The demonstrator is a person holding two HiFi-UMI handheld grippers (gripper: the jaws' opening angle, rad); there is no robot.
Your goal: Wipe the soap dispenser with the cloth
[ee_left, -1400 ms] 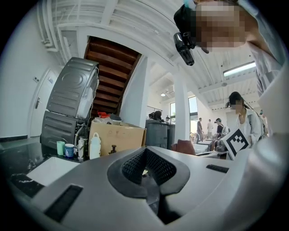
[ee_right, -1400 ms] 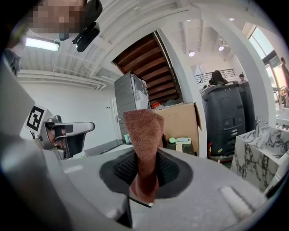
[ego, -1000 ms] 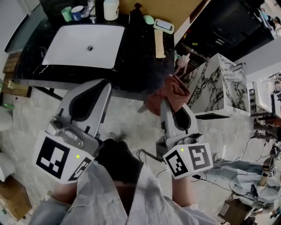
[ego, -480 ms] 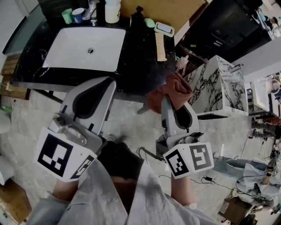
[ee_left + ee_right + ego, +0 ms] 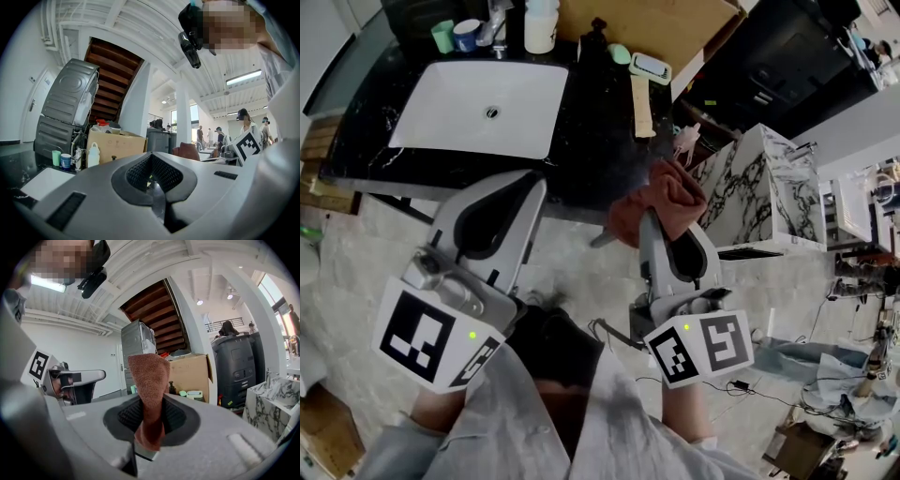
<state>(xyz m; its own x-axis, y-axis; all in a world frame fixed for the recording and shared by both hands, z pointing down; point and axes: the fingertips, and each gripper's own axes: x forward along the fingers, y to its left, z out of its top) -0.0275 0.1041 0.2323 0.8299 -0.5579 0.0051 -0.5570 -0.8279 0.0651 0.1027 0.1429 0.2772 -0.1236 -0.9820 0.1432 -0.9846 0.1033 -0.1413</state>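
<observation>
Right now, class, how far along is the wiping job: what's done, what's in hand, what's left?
Done: the right tool is shut on the cloth. In hand: both tools are held short of the counter, the left tool shut and empty. Left: the dark soap dispenser at the counter's back is untouched; all the wiping remains.

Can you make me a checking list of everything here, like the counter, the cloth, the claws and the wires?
Surface: black counter with a white sink set in it.
Job's things: dark soap dispenser upright at the counter's back; reddish-brown cloth apart from it, near the counter's front edge.
Clutter: green cup, blue cup, white bottle, green soap, soap dish.
Claws: left claw shut, empty; right claw shut on the cloth.
Cables: wires on the floor at the right.
Surroundings: cardboard box, marble-patterned cabinet.
</observation>
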